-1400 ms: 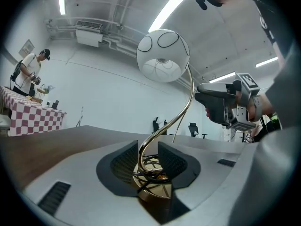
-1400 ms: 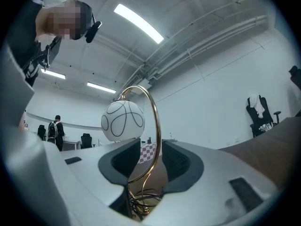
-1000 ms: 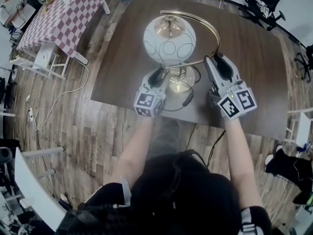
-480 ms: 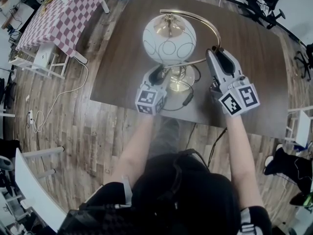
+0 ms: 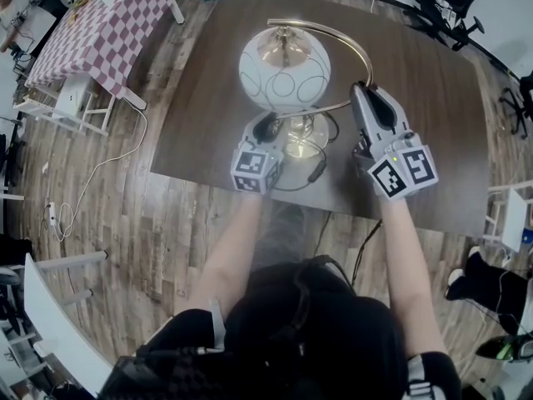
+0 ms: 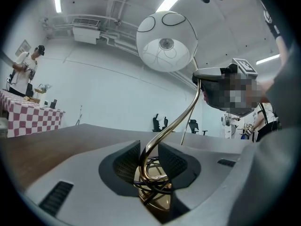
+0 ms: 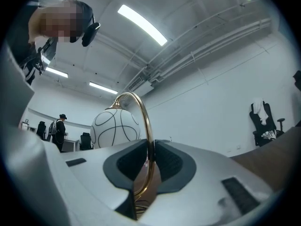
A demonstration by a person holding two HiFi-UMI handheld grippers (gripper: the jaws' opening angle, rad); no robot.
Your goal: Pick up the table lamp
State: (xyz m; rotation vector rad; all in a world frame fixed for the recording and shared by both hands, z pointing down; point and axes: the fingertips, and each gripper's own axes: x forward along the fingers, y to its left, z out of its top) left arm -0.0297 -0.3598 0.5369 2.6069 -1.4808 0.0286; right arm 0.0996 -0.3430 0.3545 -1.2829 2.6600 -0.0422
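The table lamp (image 5: 286, 73) stands on the desk (image 5: 441, 107). The right tongs (image 7: 148, 160) have just been closing and now pinch its brass stem (image 7: 147, 126), while the left tongs (image 6: 149, 160), also just closing, stand wide around it low down, not pressing. It seems best to finish the left clamp, then raise both straight up together so the top-heavy lamp does not tip.

dark table (image 5: 433, 90) | checkered table (image 5: 100, 32) top-left | office chairs (image 5: 450, 7) top-right
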